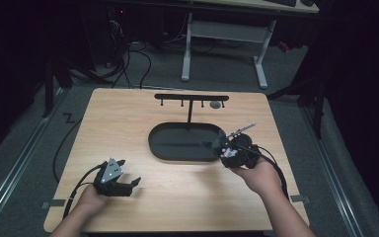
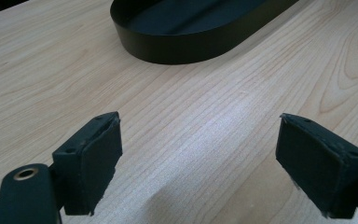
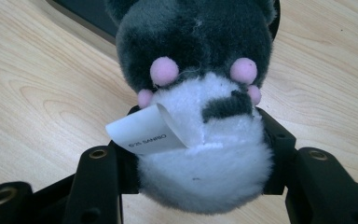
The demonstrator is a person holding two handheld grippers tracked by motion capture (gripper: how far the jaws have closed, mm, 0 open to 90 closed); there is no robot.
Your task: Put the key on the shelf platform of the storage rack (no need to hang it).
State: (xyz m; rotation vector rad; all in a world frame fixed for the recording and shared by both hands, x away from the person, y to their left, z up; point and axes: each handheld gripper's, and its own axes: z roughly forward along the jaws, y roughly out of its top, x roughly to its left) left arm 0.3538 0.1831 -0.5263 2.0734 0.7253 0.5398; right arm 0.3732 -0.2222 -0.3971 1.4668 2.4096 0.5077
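The right claw (image 3: 200, 186) squeezes a soft toy (image 3: 198, 93) beside the black tray (image 1: 177, 150), the left claw (image 2: 200, 163) is open, and the toy might slip out.

Dim room around a lit wooden table (image 1: 128, 123)

Grey floor (image 1: 217, 74) carries black cables (image 1: 128, 64); a white-legged desk (image 1: 227, 34) stands behind, darkness closing in at both sides.

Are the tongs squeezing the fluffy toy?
Touching. In the right gripper view, the right tongs press against both sides of the grey and white plush toy, with no gap between the jaws and its white fur.
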